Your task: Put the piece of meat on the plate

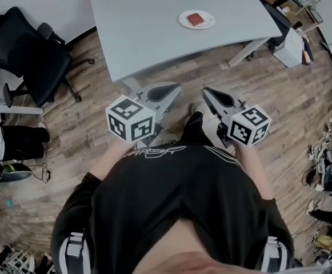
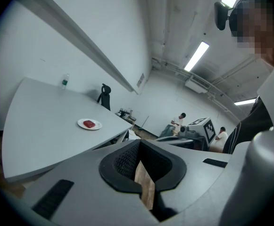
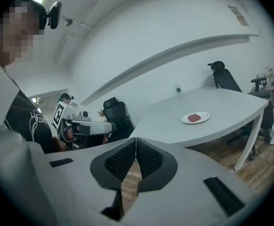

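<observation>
A red piece of meat (image 1: 195, 19) lies on a small white plate (image 1: 207, 21) near the far right of the grey table (image 1: 154, 21). The left gripper view shows the meat (image 2: 89, 124) on the plate (image 2: 81, 124), and so does the right gripper view, meat (image 3: 194, 118) on plate (image 3: 203, 115). Both grippers hang in front of the person's body, short of the table's near edge and well away from the plate. My left gripper (image 1: 174, 90) is shut and holds nothing. My right gripper (image 1: 207, 91) is shut too, pads touching and nothing held.
A black office chair (image 1: 28, 50) stands left of the table over the wood floor (image 1: 303, 101). A white cabinet (image 1: 291, 47) sits at the right. A small bottle (image 2: 64, 81) stands on the table's far side. Two people (image 2: 179, 121) are across the room.
</observation>
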